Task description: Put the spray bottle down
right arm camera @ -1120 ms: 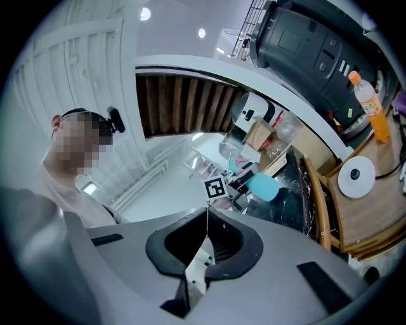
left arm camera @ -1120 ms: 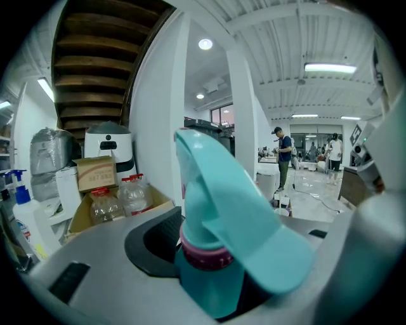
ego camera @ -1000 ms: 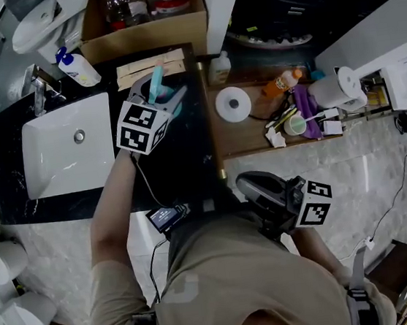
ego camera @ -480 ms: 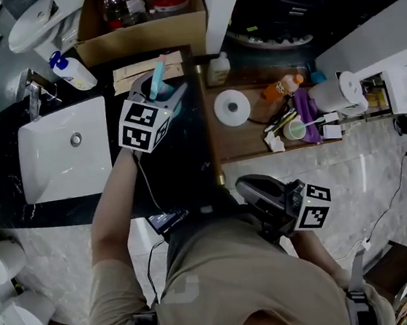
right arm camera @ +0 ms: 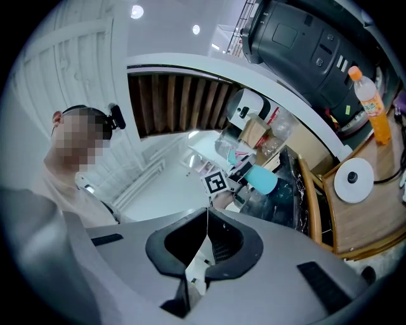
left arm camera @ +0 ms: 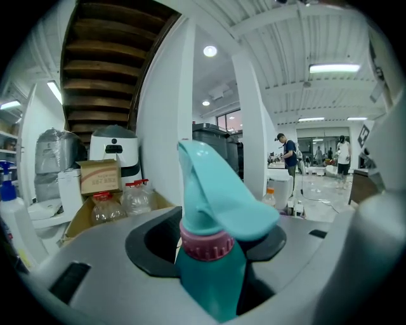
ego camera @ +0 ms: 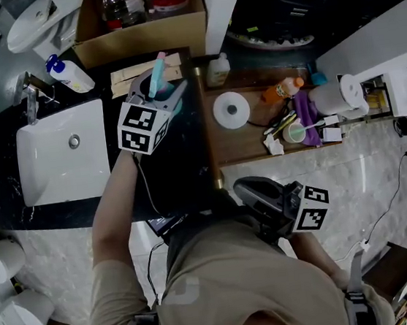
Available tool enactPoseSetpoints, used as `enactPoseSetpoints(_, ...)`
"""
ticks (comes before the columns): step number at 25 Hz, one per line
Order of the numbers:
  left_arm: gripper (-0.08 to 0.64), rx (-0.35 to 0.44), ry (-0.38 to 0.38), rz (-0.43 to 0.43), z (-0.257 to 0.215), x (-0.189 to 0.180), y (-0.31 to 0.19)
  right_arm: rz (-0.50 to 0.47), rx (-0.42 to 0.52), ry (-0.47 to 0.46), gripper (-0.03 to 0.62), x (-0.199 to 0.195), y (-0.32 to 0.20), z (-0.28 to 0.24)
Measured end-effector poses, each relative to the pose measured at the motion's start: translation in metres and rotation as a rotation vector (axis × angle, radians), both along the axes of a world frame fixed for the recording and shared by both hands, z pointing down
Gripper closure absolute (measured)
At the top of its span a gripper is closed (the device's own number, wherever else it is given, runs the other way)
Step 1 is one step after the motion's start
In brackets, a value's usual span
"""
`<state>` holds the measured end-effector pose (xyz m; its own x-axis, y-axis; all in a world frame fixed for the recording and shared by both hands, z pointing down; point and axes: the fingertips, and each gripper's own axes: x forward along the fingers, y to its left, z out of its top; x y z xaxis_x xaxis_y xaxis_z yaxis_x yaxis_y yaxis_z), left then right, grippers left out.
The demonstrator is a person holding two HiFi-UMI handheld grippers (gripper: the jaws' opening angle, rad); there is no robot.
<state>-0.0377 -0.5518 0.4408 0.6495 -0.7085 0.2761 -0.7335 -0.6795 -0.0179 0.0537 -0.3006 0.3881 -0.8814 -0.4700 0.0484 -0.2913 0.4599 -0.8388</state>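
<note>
so the left gripper [ego camera: 156, 92] is hugging a teal plastic spray bottle with a pink collar [ego camera: 156, 72]

Head view: the jaws are hanging over a black marble countertop [ego camera: 181, 161], bottle sticking out ahead of them, white rectangular sink [ego camera: 55, 154] off to their left. Left gripper view: jaws are standing wide, pressing on the bottle's body between them, trigger head poking up above. Right gripper view: the right gripper [right arm camera: 207, 219] is sitting with jaws pressed together, nothing between them, bottle well ahead.
</note>
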Motion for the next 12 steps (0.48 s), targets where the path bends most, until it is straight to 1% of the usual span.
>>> enactPoseSetpoints(3,0.318,0.006,-0.004,0.008,0.0009,0.0029,-0.0002,-0.004,-0.002,0.001,0.571,0.0,0.0003,0.0012)
enactPoseSetpoints(8,0.318,0.021,-0.002,-0.002,0.0037,0.0054,-0.0036,-0.008,-0.006,0.003,0.571,0.0001,0.0013,0.003)
enactPoseSetpoints(12,0.318,0.04,-0.029,0.026,0.0046,0.0103,-0.0023,-0.008,-0.01,0.006,0.571,0.0009,0.0034,0.0042)
